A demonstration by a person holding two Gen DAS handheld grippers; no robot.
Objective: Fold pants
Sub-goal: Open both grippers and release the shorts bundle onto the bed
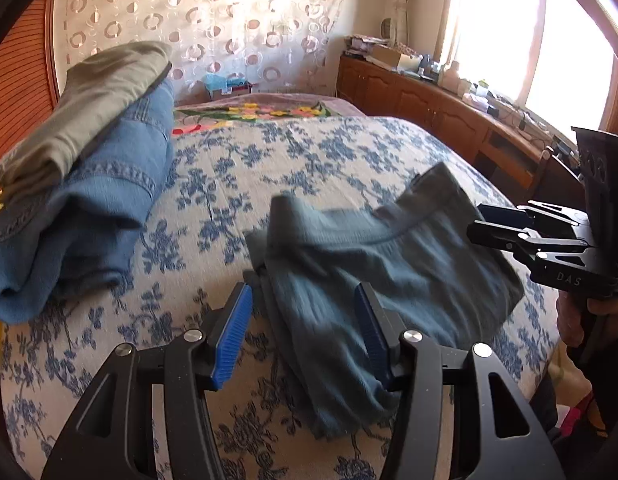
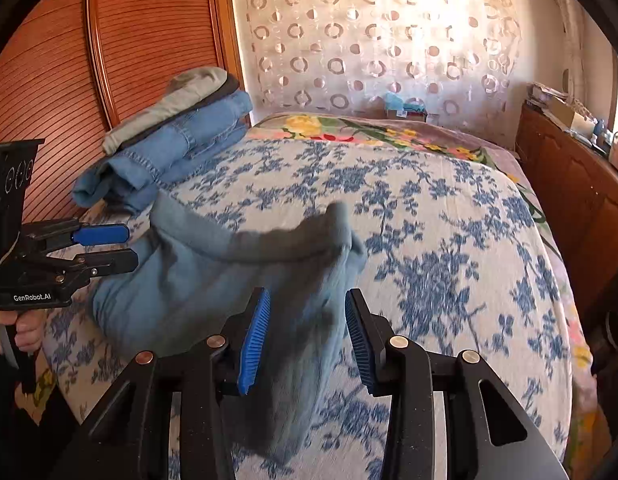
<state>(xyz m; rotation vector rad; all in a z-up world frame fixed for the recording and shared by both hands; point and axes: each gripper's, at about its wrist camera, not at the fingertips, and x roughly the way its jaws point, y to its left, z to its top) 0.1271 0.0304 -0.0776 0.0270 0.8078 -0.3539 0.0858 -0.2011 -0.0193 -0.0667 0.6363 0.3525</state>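
A pair of grey-blue pants point(image 1: 389, 280), folded into a loose bundle, lay on the blue-flowered bedspread point(image 1: 237, 184) near the foot of the bed as a person worked over it with a handheld gripper in each hand. The left gripper point(image 1: 305, 336) stood released, its blue ribbed pads spread apart on either side of one end of the pants, the cloth passing between them and lying against the right-hand pad while the left-hand pad stood clear of it. The right gripper point(image 2: 305, 340) was likewise let go, its two pads parted with the other end of the garment draped between them; the fabric there was blurred, and neither pad could be seen pressing into it. From the left wrist camera the right gripper appeared at the right edge, just beside the waistband end of the bundle, a hand point(image 1: 577, 320) closed round its grip. From the right wrist camera the left gripper showed at the left edge, its fingers near the opposite side of the bundle. Farther up the bed, well apart from the pants, sat a stack of folded clothes point(image 2: 169, 140): blue denim beneath, a khaki garment on top. A circle-patterned curtain point(image 2: 369, 40) hung behind the bed, and a cluttered wooden dresser point(image 1: 429, 96) ran along the sunlit window wall.
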